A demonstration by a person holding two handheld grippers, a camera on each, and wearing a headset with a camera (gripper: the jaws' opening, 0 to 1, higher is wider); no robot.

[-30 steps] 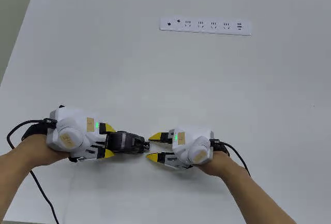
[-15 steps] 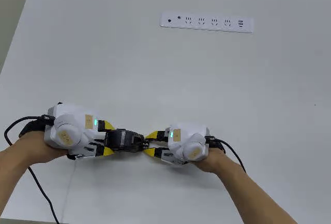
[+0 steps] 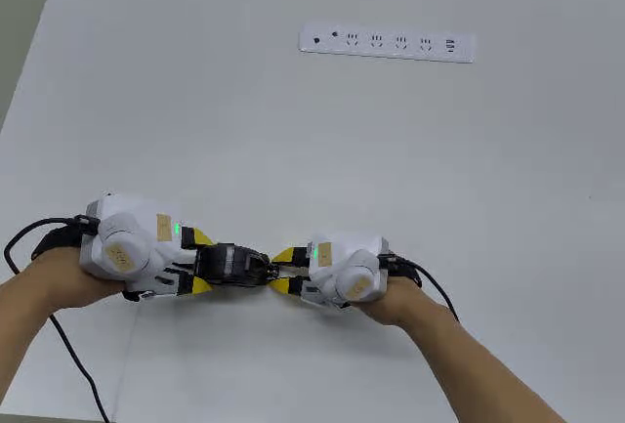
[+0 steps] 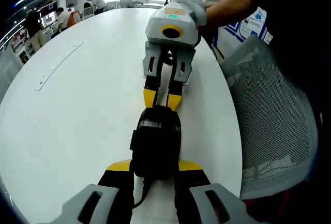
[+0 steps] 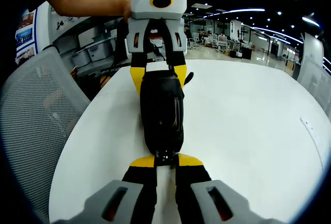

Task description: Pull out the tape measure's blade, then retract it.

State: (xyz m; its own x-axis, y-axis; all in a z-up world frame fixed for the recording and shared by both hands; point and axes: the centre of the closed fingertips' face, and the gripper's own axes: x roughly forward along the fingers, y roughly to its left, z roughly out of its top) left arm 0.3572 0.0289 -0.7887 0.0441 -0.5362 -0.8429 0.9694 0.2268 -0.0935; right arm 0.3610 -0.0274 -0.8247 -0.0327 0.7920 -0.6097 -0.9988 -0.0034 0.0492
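Note:
The black tape measure (image 3: 232, 265) lies low over the white table, with my left gripper (image 3: 198, 262) shut on its body (image 4: 156, 144). No blade is drawn out. My right gripper (image 3: 281, 271) faces it from the right, its yellow fingertips (image 5: 142, 161) standing on either side of the case's front end, where the blade's small end hook (image 5: 164, 155) sits between them. A narrow gap is left between those jaws. In the left gripper view the right gripper (image 4: 161, 99) points at the case's far end. The tape measure (image 5: 162, 109) lies straight ahead in the right gripper view.
A white power strip (image 3: 387, 44) lies flat at the far side of the white table (image 3: 293, 149). A black cable (image 3: 68, 345) trails from the left hand toward the near edge. A mesh chair (image 4: 269, 125) stands beside the table.
My right gripper has moved left, up to the tape measure's front end, and its tips now flank the hook. The left gripper has kept its hold and barely shifted.

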